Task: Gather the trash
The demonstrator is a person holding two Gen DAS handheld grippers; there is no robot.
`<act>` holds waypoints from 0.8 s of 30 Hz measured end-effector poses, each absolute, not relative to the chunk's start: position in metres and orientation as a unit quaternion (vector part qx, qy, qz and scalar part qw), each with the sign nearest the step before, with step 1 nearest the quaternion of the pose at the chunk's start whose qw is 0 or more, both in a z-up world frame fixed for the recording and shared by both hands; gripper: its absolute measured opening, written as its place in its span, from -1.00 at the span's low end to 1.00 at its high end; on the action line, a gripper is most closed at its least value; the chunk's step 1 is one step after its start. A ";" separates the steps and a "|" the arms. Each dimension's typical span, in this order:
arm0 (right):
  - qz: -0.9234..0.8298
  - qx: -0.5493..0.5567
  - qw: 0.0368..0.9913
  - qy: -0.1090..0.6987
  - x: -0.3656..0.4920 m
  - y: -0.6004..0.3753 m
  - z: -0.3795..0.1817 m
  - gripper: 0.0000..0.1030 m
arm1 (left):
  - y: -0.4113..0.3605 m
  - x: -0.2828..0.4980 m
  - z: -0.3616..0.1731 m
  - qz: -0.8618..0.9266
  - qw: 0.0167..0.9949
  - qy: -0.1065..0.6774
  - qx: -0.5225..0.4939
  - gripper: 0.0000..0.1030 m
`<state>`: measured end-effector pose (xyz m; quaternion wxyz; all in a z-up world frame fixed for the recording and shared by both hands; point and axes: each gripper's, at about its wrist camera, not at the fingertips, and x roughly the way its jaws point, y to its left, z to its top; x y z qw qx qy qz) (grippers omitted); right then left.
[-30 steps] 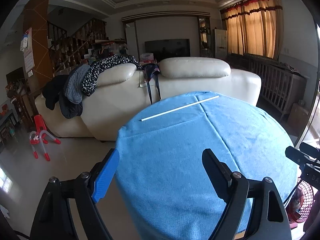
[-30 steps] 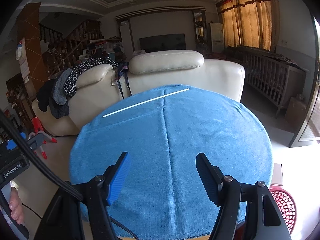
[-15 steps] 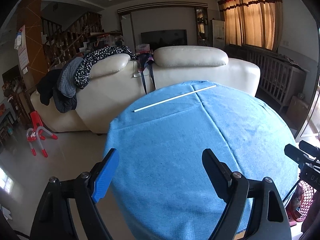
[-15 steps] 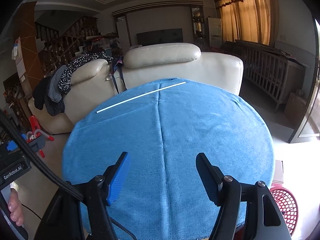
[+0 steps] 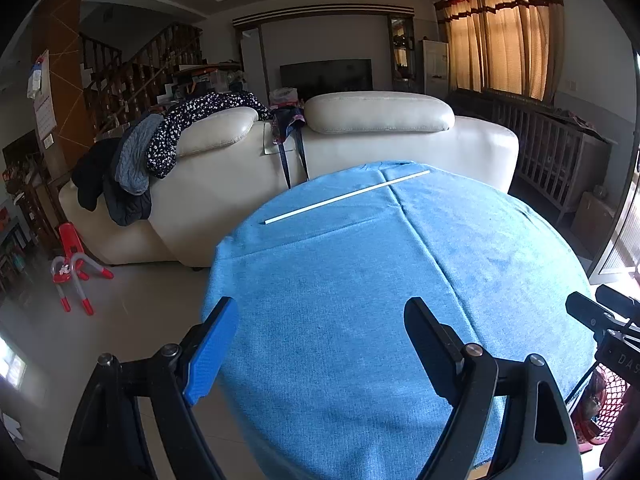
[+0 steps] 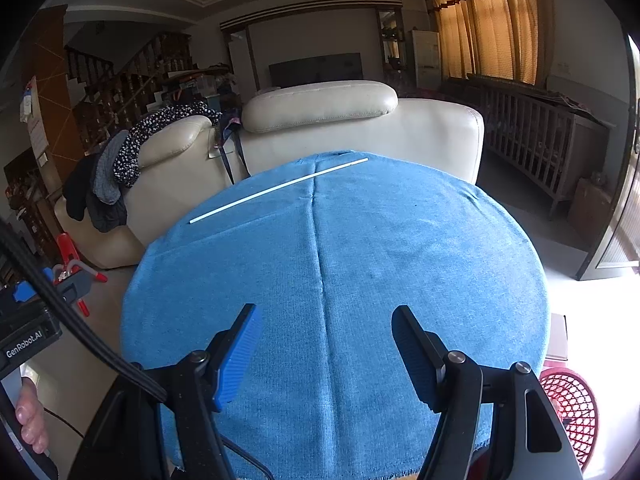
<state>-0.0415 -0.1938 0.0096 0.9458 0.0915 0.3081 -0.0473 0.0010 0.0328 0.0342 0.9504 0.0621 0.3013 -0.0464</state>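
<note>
A thin white stick (image 5: 346,197) lies at the far side of a round table with a blue cloth (image 5: 360,300); it also shows in the right wrist view (image 6: 278,190) on the cloth (image 6: 360,260). My left gripper (image 5: 320,344) is open and empty over the table's near left edge. My right gripper (image 6: 326,350) is open and empty over the near edge, far from the stick. A red mesh basket (image 6: 572,408) stands on the floor at the right; it also shows in the left wrist view (image 5: 604,404).
A cream sofa (image 5: 360,140) with clothes (image 5: 160,148) draped on it stands just behind the table. A red and white toy (image 5: 74,272) is on the floor at left. A wooden crib (image 6: 532,136) is at the right.
Both views have tilted up a little, so the table and stick sit lower in frame. Both grippers stay open and empty.
</note>
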 end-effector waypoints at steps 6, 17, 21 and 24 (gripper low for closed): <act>-0.048 0.086 0.947 0.307 -0.042 -0.188 0.012 0.38 | 0.036 0.000 0.035 -0.048 0.952 0.298 0.057 0.65; -0.052 0.080 0.948 0.305 -0.042 -0.182 0.015 0.38 | 0.040 0.002 0.035 -0.049 0.952 0.297 0.048 0.65; -0.052 0.077 0.948 0.305 -0.041 -0.181 0.016 0.38 | 0.041 0.003 0.035 -0.049 0.952 0.297 0.046 0.65; -0.051 0.075 0.947 0.307 -0.040 -0.179 0.016 0.38 | 0.042 0.004 0.036 -0.048 0.953 0.297 0.044 0.65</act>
